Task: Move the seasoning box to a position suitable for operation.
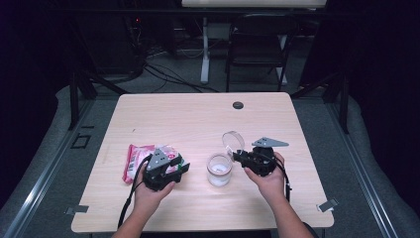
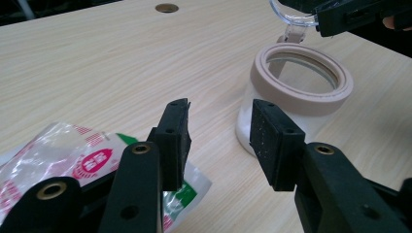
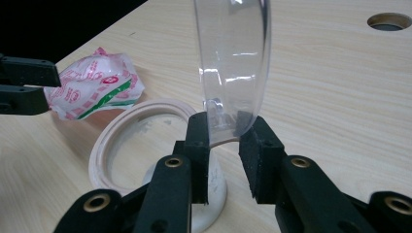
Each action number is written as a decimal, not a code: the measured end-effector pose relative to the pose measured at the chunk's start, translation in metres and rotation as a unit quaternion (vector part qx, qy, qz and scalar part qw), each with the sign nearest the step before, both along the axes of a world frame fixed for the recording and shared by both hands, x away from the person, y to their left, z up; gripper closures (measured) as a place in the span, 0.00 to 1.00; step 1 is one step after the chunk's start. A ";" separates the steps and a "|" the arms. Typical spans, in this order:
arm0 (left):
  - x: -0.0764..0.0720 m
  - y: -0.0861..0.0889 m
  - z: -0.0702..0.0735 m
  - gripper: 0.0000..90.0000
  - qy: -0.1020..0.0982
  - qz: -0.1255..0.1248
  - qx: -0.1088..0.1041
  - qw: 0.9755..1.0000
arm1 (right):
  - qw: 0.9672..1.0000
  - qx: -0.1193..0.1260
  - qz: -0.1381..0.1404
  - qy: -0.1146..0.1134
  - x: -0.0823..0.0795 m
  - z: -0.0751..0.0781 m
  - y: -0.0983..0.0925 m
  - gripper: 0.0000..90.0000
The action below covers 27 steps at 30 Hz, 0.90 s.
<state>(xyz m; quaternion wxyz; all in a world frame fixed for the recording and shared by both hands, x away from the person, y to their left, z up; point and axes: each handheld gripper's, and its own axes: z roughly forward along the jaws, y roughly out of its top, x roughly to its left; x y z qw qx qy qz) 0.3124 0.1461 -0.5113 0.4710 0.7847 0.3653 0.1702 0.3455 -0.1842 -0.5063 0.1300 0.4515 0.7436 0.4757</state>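
A small jar (image 1: 219, 171) with a beige rim (image 2: 301, 92) stands on the table, its clear hinged lid (image 3: 233, 63) flipped upright. My right gripper (image 3: 224, 145) reaches in from the jar's right. Its jaws stand partly open, with the lid's lower edge in the gap between the pads (image 3: 199, 145). A red, white and green packet (image 1: 136, 158) lies to the jar's left. My left gripper (image 2: 219, 141) hovers over the packet's right end, pointing toward the jar, open with nothing between its fingers (image 2: 272, 141). From above, the left gripper (image 1: 184, 166) and the right gripper (image 1: 237, 156) flank the jar.
The light wooden table (image 1: 198, 119) has a round cable hole (image 1: 238, 105) near its far edge. Behind the table stand a folding chair (image 1: 257, 44) and a desk leg (image 1: 204, 49), with cables on the floor.
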 end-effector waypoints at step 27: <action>-0.007 0.025 -0.001 0.65 -0.003 0.028 -0.001 1.000 | 0.995 0.096 0.007 0.034 0.041 -0.007 -0.010 0.82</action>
